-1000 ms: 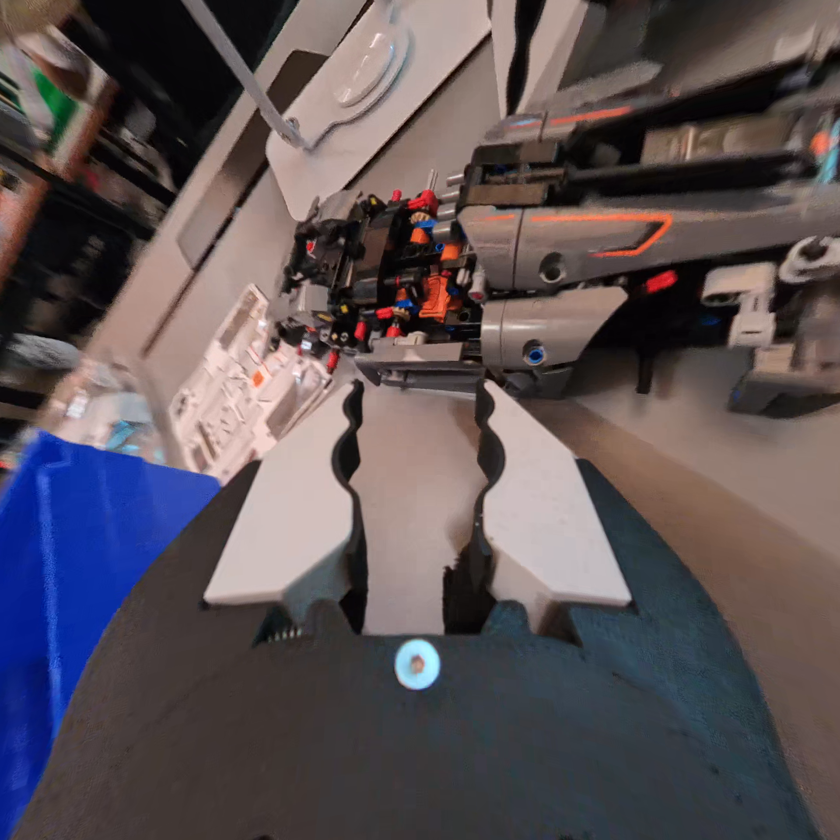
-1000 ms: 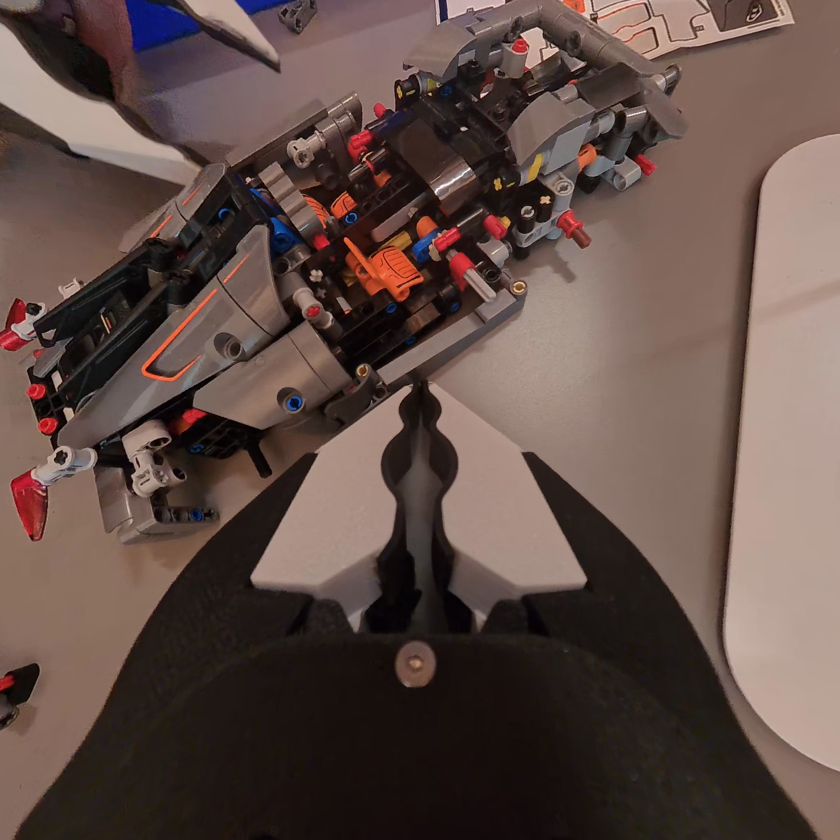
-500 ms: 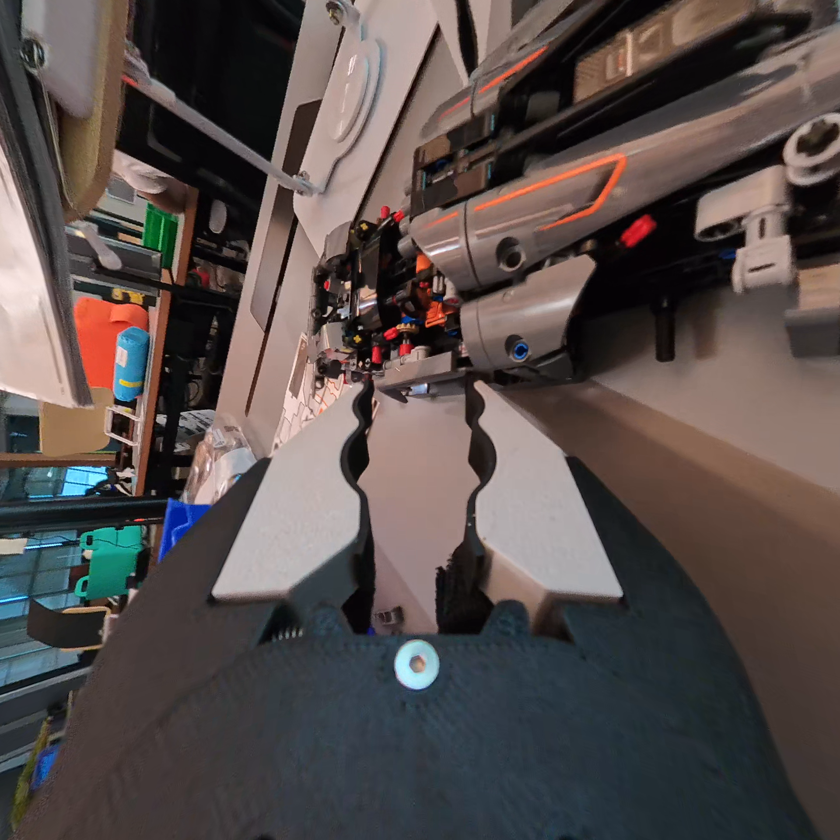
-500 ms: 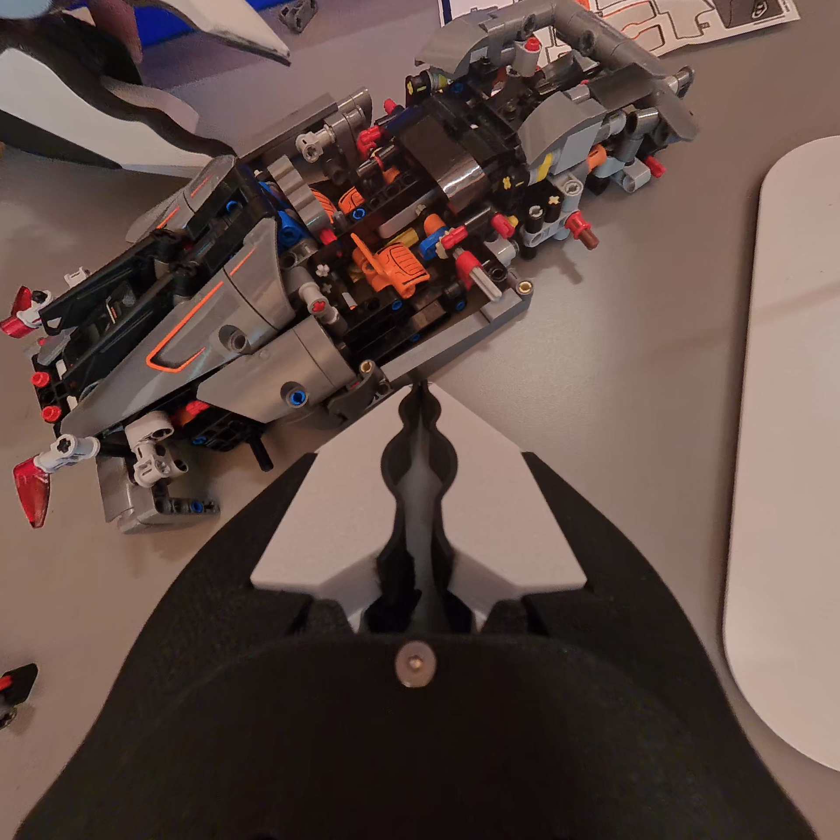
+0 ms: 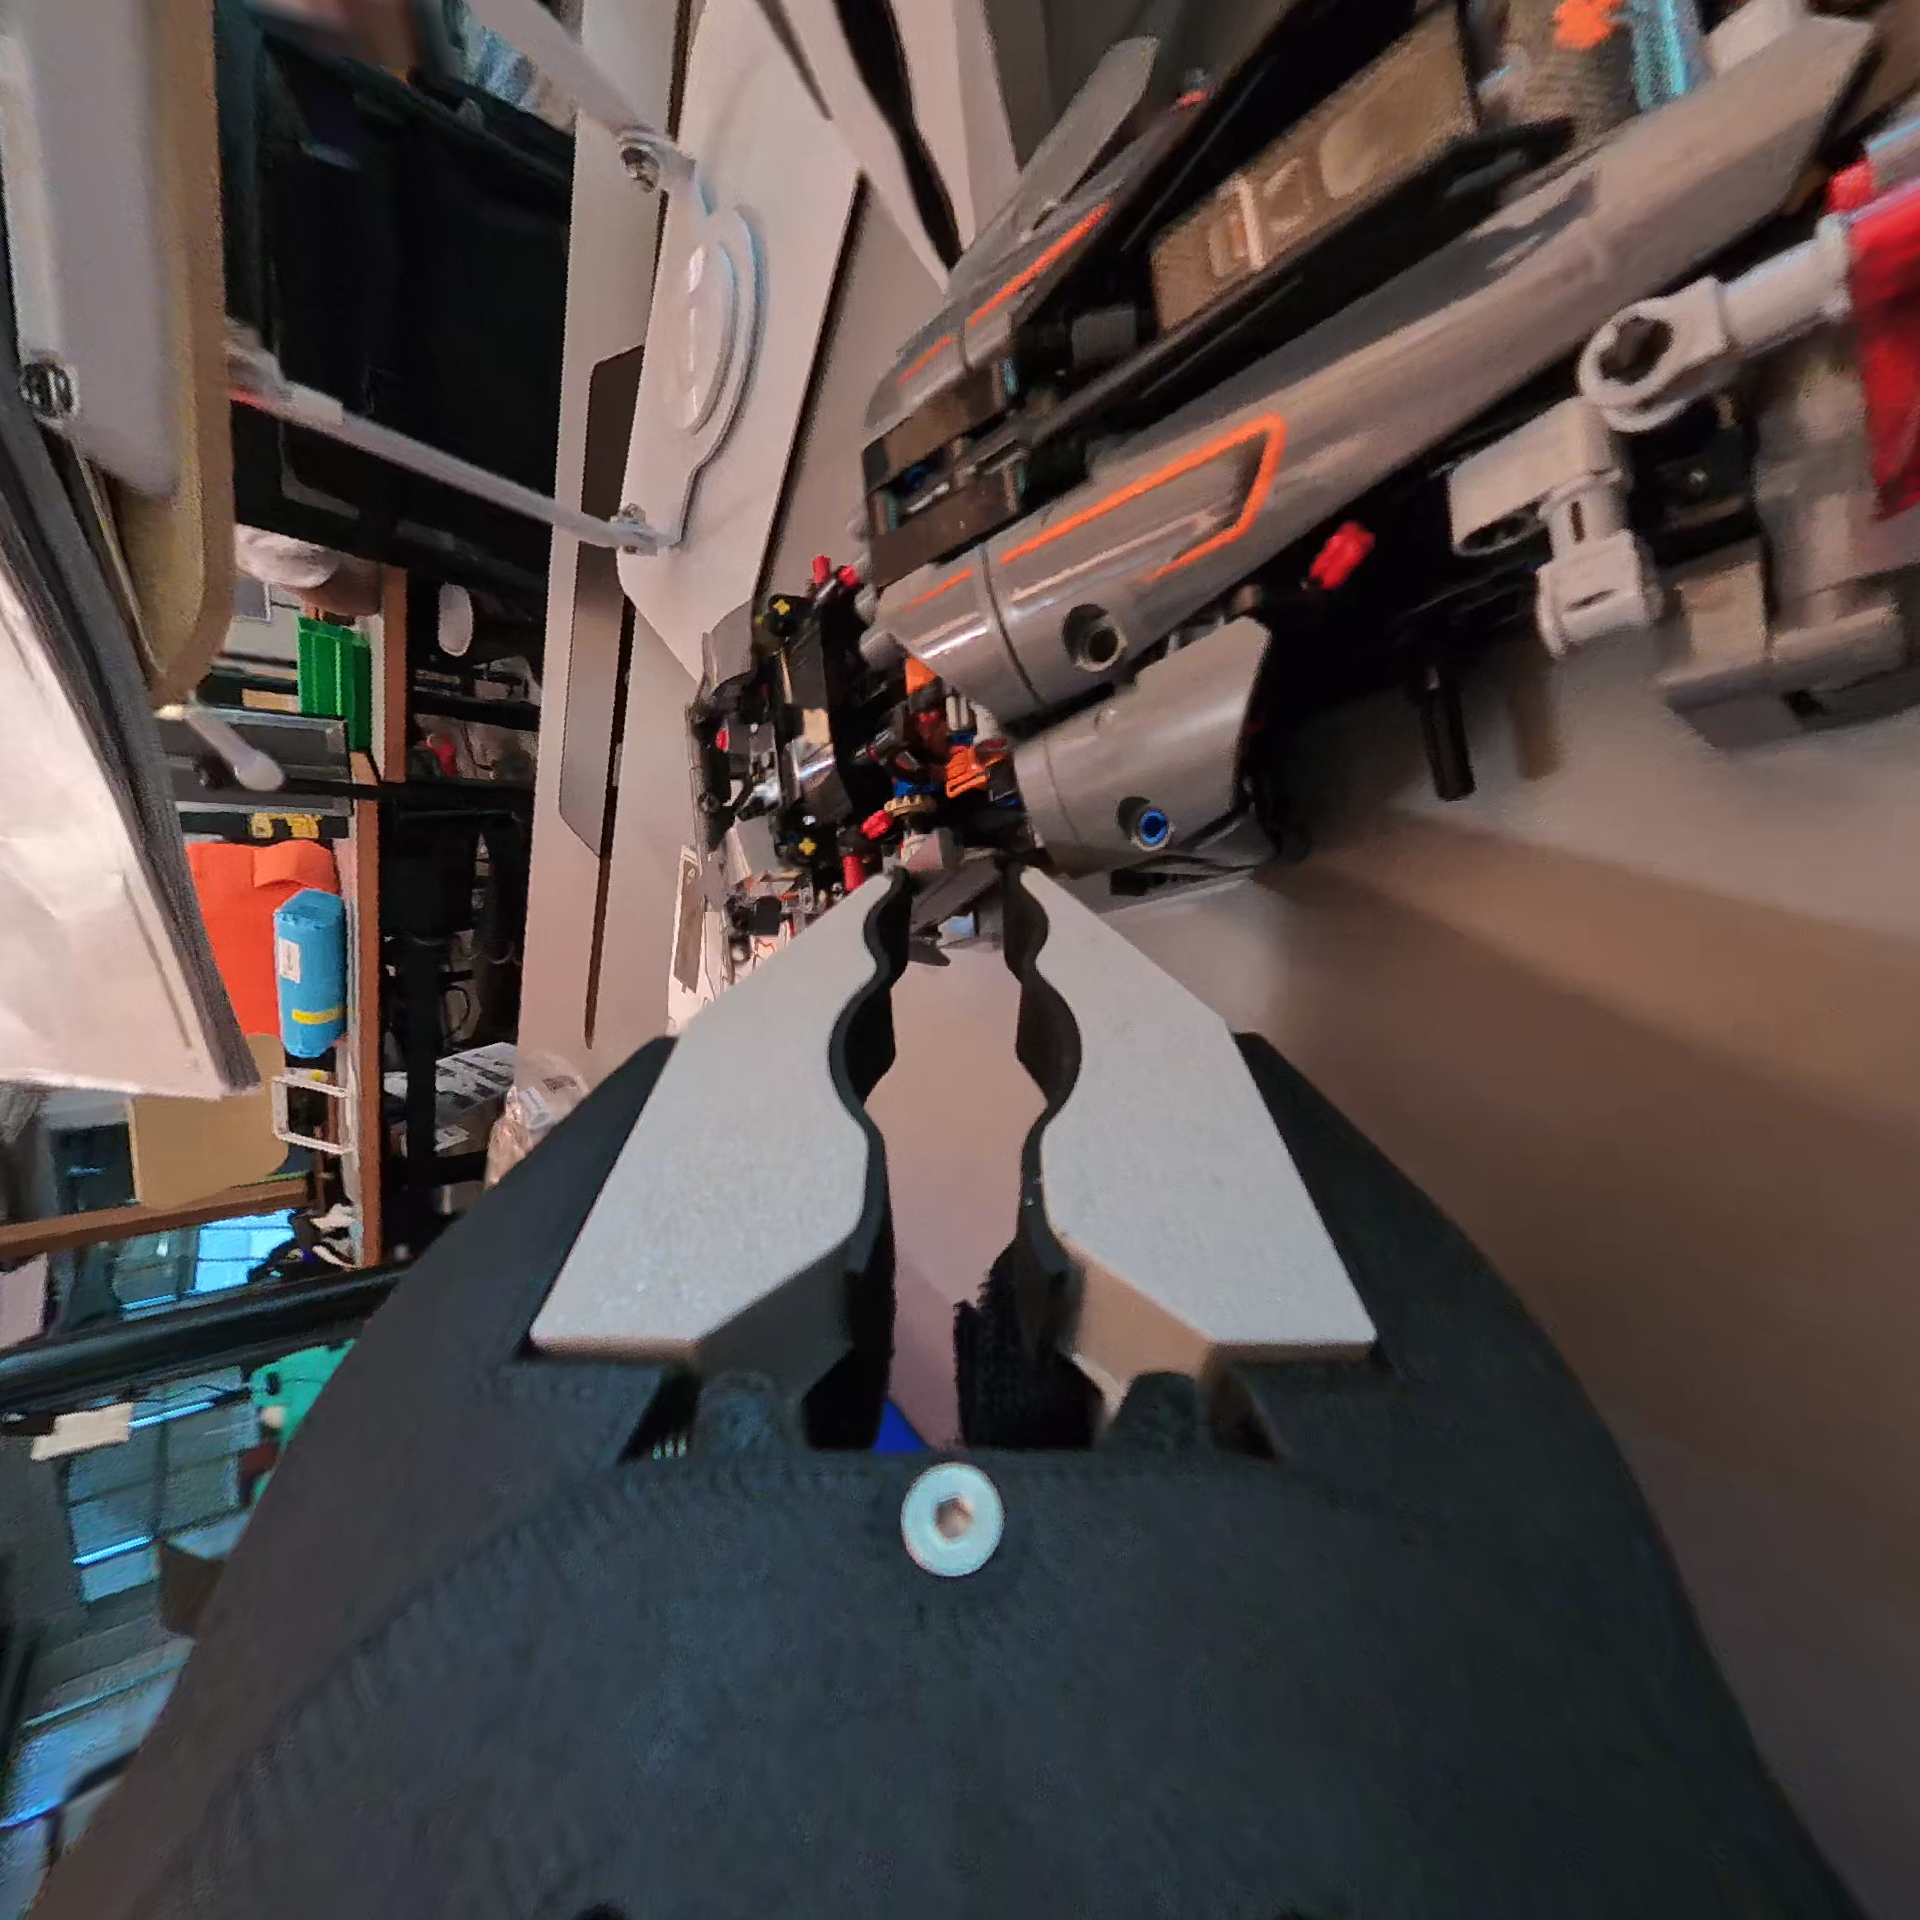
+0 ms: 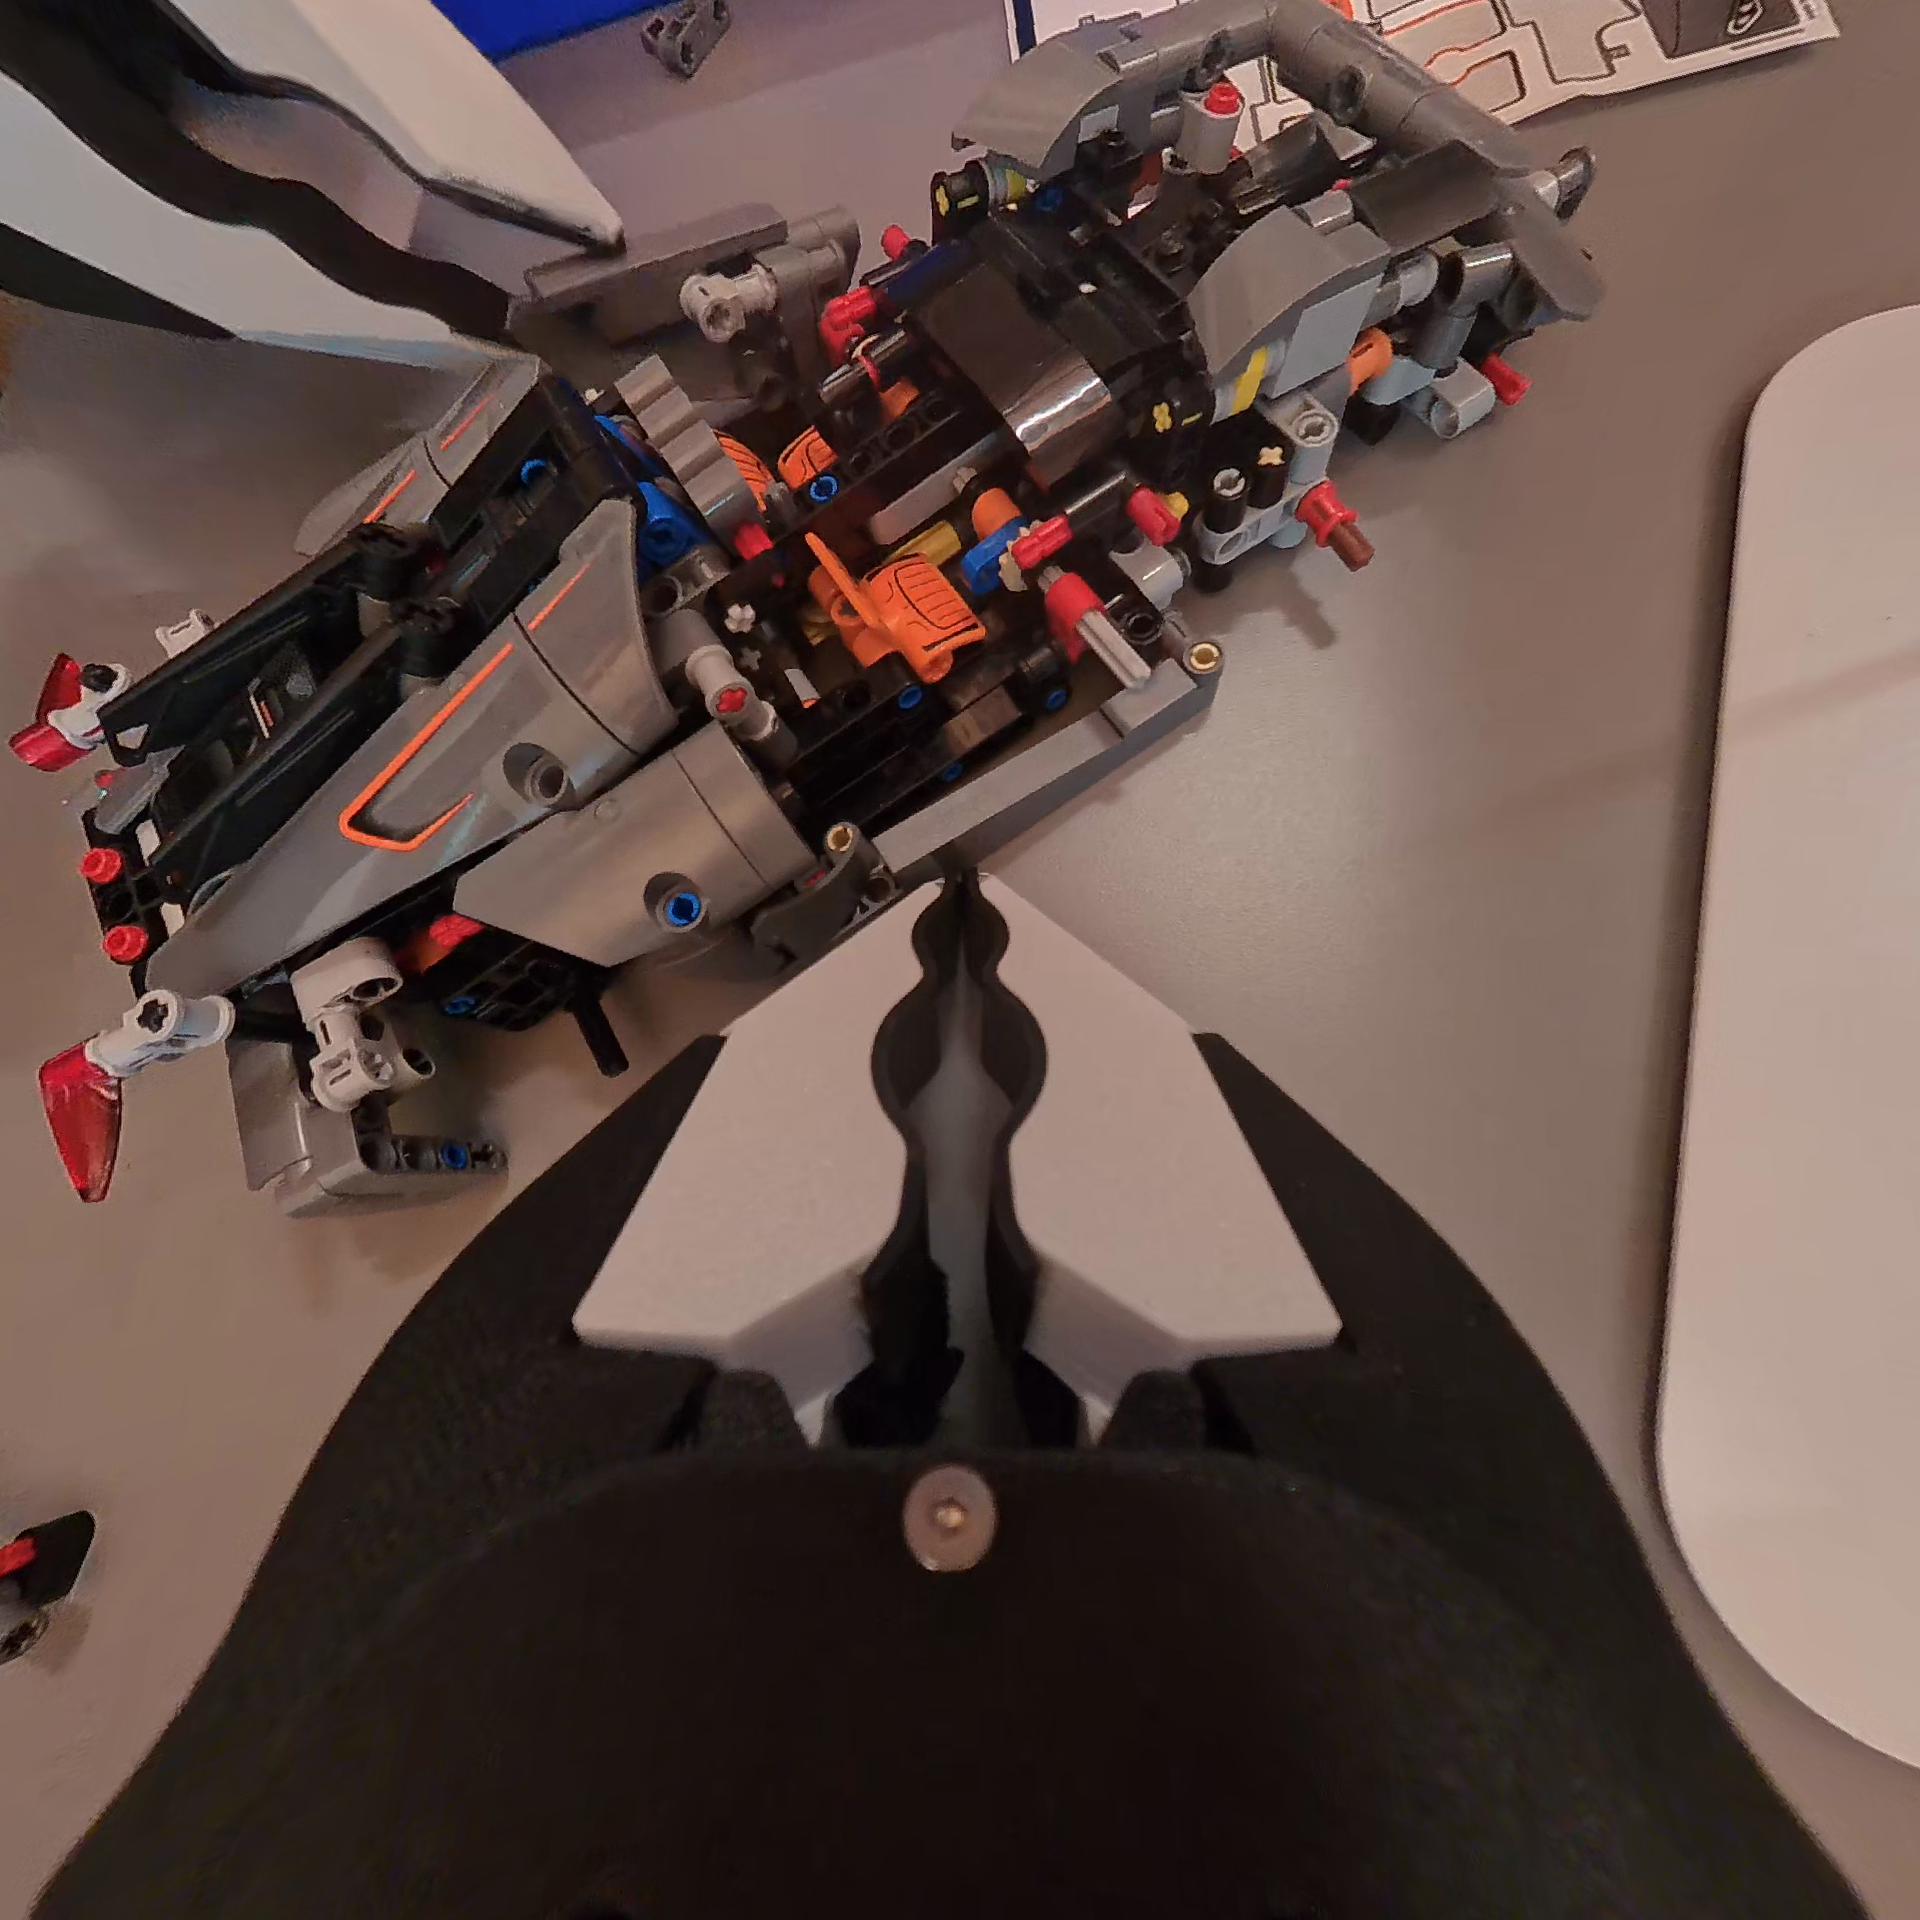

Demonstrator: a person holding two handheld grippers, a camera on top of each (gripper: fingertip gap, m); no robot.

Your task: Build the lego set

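Note:
A half-built Lego car (image 6: 644, 665), grey and black with orange trim and red tail pieces, lies on the grey table (image 6: 1351, 935). My right gripper (image 6: 961, 883) is shut and empty. Its tips touch the edge of the car's near grey side panel (image 6: 1039, 769). My left gripper (image 5: 951, 894) is rolled on its side, with its jaws closed on the car's far grey side panel (image 5: 951, 904). In the right wrist view the left gripper (image 6: 540, 270) comes in from the top left onto that panel (image 6: 665, 260).
A white rounded board (image 6: 1818, 1039) lies on the table to the right. An instruction sheet (image 6: 1507, 62) lies behind the car. A small loose grey piece (image 6: 681, 26) and a blue bin (image 6: 520, 16) are at the far edge. A black-and-red piece (image 6: 31, 1569) lies at the near left. The grippers' ends are close to 12 centimetres from one another.
My left gripper rolled, moved up to the car's far panel, and its jaws narrowed from wide open onto it. The car shifted slightly. My right gripper stayed shut at the near panel.

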